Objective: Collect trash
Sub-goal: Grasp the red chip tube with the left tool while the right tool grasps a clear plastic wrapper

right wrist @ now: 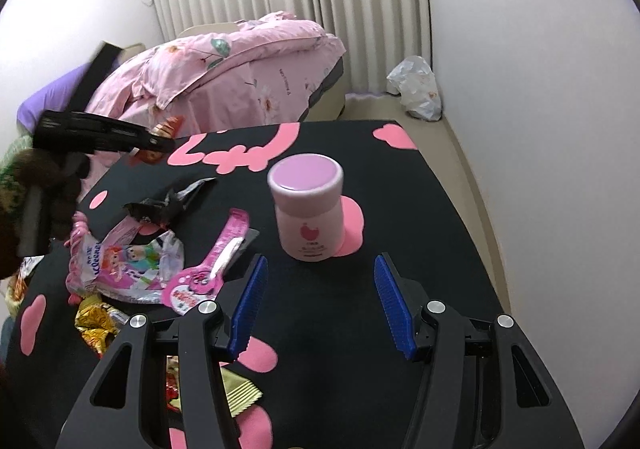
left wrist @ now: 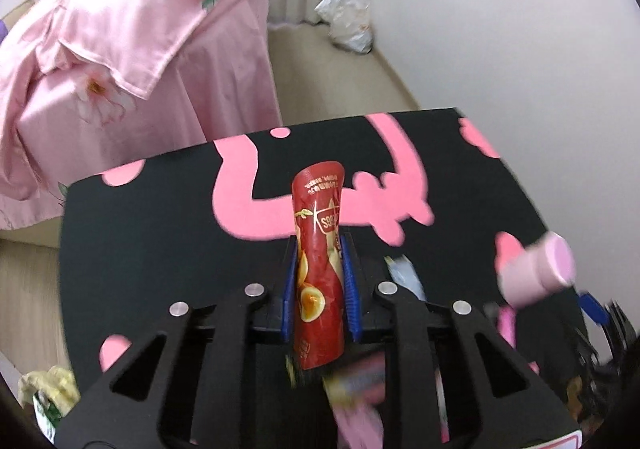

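Observation:
My left gripper (left wrist: 320,249) is shut on a crumpled red snack wrapper (left wrist: 320,209), which sticks up between the blue pads above the black table with pink shapes (left wrist: 160,229). The right wrist view shows that gripper (right wrist: 156,143) at the far left, over the table's edge, with the red wrapper (right wrist: 166,127) in it. My right gripper (right wrist: 320,265) stands open just short of an upright pink jar (right wrist: 306,205), with nothing between its fingers. Several wrappers lie at the left: a pink cartoon bag (right wrist: 132,261), a pink toothbrush pack (right wrist: 212,261), a black wrapper (right wrist: 168,201) and gold foil (right wrist: 96,325).
A bed with a pink floral quilt (right wrist: 240,65) stands beyond the table's left corner. A white plastic bag (right wrist: 416,89) sits on the floor by the curtain. The wall runs close along the table's right side. A yellow-green packet (right wrist: 240,393) lies under my right gripper's left finger.

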### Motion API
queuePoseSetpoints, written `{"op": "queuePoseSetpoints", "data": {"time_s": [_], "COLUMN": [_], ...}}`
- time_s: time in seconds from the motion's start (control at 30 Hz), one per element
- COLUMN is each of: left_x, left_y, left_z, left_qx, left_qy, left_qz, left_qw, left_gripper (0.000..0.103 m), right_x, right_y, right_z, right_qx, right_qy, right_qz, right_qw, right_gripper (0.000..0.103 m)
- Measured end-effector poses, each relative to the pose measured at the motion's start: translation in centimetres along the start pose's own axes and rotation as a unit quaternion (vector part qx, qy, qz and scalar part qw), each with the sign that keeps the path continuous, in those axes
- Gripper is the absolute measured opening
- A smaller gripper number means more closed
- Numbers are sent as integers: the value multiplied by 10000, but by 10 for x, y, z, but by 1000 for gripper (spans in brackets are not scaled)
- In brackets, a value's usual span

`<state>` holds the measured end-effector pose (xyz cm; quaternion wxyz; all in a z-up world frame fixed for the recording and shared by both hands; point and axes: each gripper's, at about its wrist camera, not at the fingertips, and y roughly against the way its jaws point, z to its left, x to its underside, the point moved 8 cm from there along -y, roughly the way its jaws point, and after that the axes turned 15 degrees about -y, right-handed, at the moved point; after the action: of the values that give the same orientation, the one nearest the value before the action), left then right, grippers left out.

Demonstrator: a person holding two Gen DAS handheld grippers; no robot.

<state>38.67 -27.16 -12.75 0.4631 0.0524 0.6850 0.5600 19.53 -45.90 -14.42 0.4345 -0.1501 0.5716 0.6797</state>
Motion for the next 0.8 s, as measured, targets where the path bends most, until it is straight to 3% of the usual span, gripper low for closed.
{"op": "queuePoseSetpoints", "data": {"time_s": [0.2, 0.4, 0.47, 0.6, 0.73, 0.8], "left_x": [50, 146, 174, 203, 211, 211], "left_y": [77, 111, 114, 112, 113, 114], "left_z": [-20, -21, -20, -22, -27, -29], "left_qx": [-86, -240, -68, 72, 248, 244], "left_qy": [-485, -58, 300, 715, 886, 850], "left_qz": [-171, 18, 15, -21, -145, -172], "left_qw": [9986, 9997, 9995, 9974, 9957, 9959], "left_gripper": [21, 24, 24, 35, 46, 52], "right_x": [5, 32, 47, 78, 105, 102], "right_y": [13, 10, 9, 11, 32, 43], "right_z": [28, 59, 63, 67, 90, 95], "right_qx": [-67, -375, -403, -518, -825, -832], "right_qy": [444, 669, 702, 476, 770, 919], "right_qz": [92, 615, 820, 1283, 1656, 1541], "right_qw": [9990, 9952, 9933, 9892, 9797, 9802], "right_gripper": [53, 53, 53, 53, 53, 53]}}
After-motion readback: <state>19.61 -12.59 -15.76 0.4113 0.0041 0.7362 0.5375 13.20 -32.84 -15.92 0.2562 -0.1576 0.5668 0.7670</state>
